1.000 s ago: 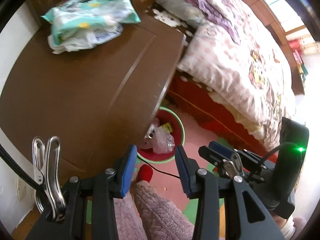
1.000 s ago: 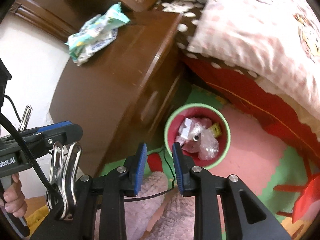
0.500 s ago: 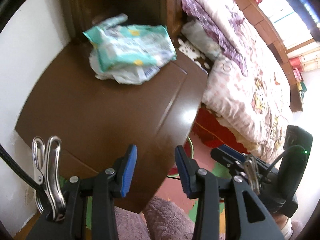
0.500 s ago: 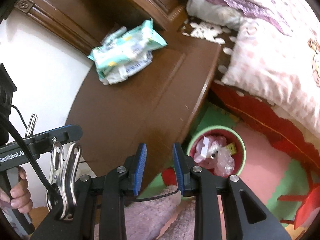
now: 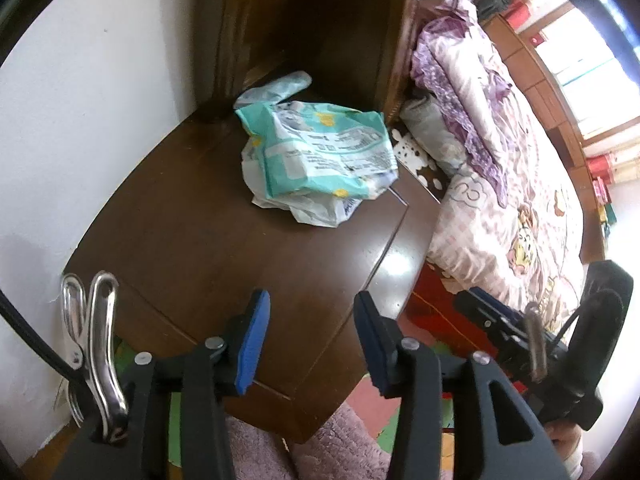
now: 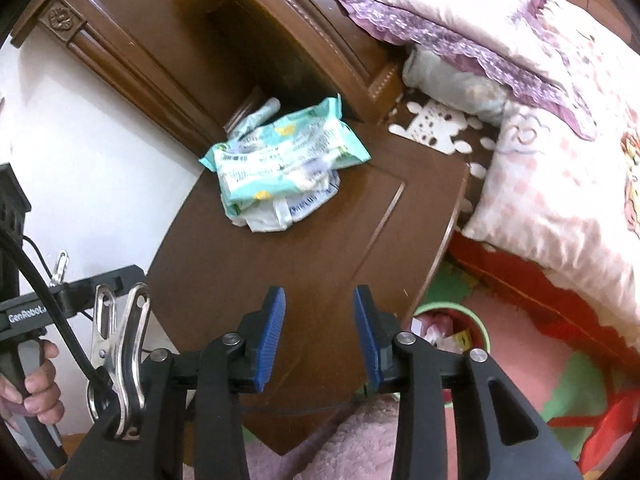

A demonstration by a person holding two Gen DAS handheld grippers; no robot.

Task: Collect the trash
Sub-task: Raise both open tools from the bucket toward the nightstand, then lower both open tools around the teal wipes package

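A crumpled teal and white wrapper pile [image 5: 316,160] [image 6: 280,168] lies at the back of a dark wooden nightstand [image 5: 192,248] [image 6: 320,248]. My left gripper [image 5: 308,336] hangs above the nightstand's near edge, well short of the pile, its jaws opening with nothing between them. My right gripper [image 6: 320,336] hovers over the nightstand's front part, jaws also opening and empty. A green-rimmed red trash bin [image 6: 476,320] holding wrappers peeks out on the floor beside the nightstand. The right gripper's body [image 5: 560,344] shows at the right in the left wrist view.
A bed with pink and purple bedding [image 5: 500,168] [image 6: 540,128] borders the nightstand on the right. A white wall [image 5: 80,120] and carved wooden headboard [image 6: 192,40] close off the left and back. Pink fuzzy trousers [image 6: 340,448] and colourful floor mats [image 6: 560,380] lie below.
Both grippers moved from over the floor bin up and across to above the nightstand. The wrapper pile came nearer the middle of both views. Both pairs of jaws stand wider.
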